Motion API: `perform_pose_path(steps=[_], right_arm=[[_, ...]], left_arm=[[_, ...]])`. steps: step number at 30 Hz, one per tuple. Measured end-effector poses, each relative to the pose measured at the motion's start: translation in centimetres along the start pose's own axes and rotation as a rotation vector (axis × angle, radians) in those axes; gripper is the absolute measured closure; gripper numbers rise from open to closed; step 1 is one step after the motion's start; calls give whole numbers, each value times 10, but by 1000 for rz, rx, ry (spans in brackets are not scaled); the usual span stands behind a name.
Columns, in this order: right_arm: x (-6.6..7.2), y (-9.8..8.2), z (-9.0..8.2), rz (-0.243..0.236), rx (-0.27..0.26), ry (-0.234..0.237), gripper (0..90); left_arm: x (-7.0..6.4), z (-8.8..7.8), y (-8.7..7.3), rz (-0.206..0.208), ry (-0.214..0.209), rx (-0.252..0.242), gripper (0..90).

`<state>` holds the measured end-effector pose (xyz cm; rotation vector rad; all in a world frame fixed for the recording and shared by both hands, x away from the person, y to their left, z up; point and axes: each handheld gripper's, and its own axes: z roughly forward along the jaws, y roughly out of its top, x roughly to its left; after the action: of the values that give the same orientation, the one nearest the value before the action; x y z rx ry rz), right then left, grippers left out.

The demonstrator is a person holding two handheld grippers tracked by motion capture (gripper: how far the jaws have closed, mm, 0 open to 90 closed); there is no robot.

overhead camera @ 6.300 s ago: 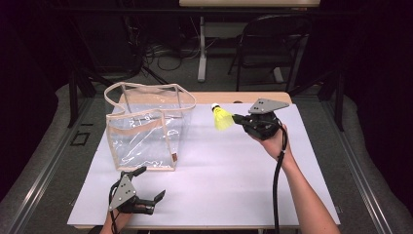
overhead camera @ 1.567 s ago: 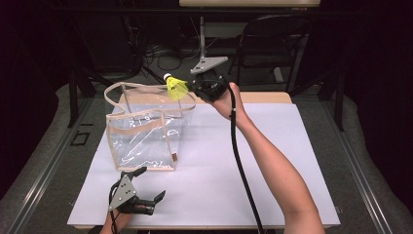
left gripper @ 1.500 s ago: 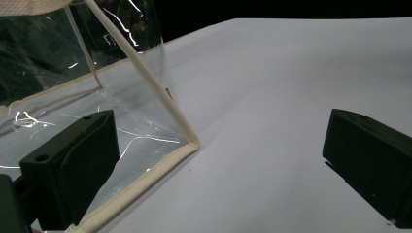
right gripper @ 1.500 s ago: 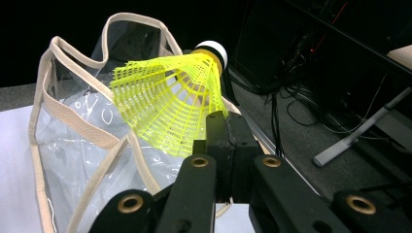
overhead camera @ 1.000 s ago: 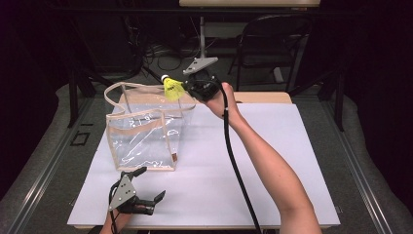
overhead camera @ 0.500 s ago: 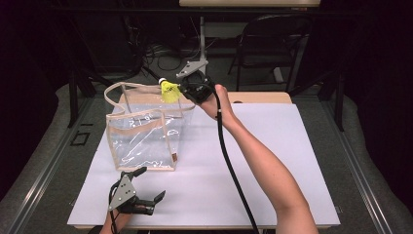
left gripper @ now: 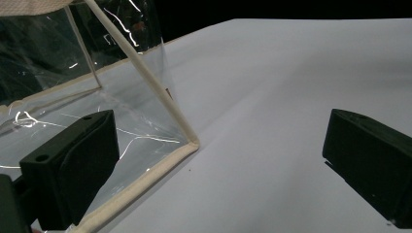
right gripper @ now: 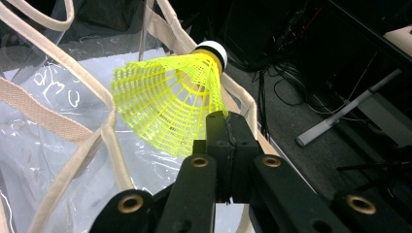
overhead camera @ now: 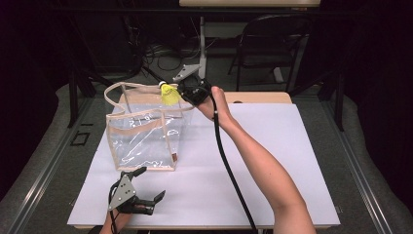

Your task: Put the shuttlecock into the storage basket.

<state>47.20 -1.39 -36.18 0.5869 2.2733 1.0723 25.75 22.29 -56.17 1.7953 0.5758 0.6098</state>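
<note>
A clear plastic tote bag point(overhead camera: 141, 136) with beige trim and handles stands open on the white table's left half. My right gripper point(overhead camera: 181, 92) is shut on the skirt of a yellow shuttlecock point(overhead camera: 168, 93) and holds it over the bag's far right rim. In the right gripper view the shuttlecock point(right gripper: 170, 104) hangs above the bag's opening point(right gripper: 53, 126), its white cork end pointing up and away. My left gripper point(overhead camera: 146, 187) rests open near the table's front edge, just in front of the bag. Its view shows the bag's lower corner point(left gripper: 192, 144) close ahead between the jaws.
The white table point(overhead camera: 272, 161) spreads to the right of the bag. A wooden strip point(overhead camera: 258, 97) runs along its far edge. Behind the table stand a dark chair point(overhead camera: 272, 44), a white post point(overhead camera: 202, 44) and floor cables.
My right gripper has carried the shuttlecock from the table's far right up and leftwards, and over the last second lowered it to the bag's rim. The left gripper has stayed still.
</note>
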Motion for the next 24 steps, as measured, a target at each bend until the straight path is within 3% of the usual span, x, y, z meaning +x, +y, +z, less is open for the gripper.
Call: perform_pose_path(steps=[24], right_arm=[[5,-7,10,-26,40,-10,900]], left_arm=[[0,0,0,3,-1,2,0]])
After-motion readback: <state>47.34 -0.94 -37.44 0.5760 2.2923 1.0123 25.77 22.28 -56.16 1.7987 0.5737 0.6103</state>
